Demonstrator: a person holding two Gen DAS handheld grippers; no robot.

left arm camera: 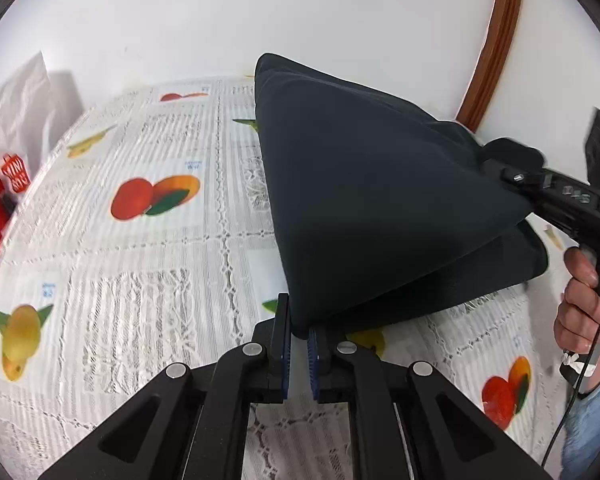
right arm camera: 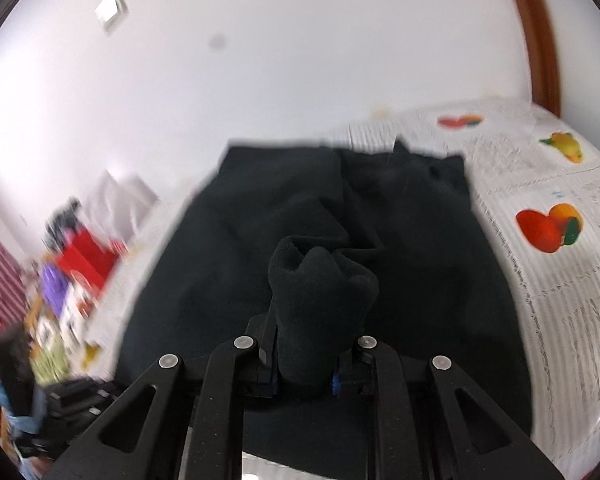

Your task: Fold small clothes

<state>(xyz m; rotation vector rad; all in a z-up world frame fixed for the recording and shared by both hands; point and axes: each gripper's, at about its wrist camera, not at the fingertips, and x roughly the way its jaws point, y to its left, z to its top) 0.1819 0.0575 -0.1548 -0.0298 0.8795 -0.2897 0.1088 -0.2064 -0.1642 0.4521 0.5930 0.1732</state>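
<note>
Left wrist view: the left gripper (left arm camera: 299, 334) is pinched tight on a corner of the dark garment (left arm camera: 364, 200), which lifts in a tent over the fruit-print tablecloth (left arm camera: 140, 264) toward the right gripper (left arm camera: 512, 179), held by a hand (left arm camera: 580, 304)

Right wrist view: the right gripper (right arm camera: 306, 376) is clamped on a bunched fold of the garment (right arm camera: 324, 280); the rest spreads ahead on the tablecloth (right arm camera: 560, 280)
</note>
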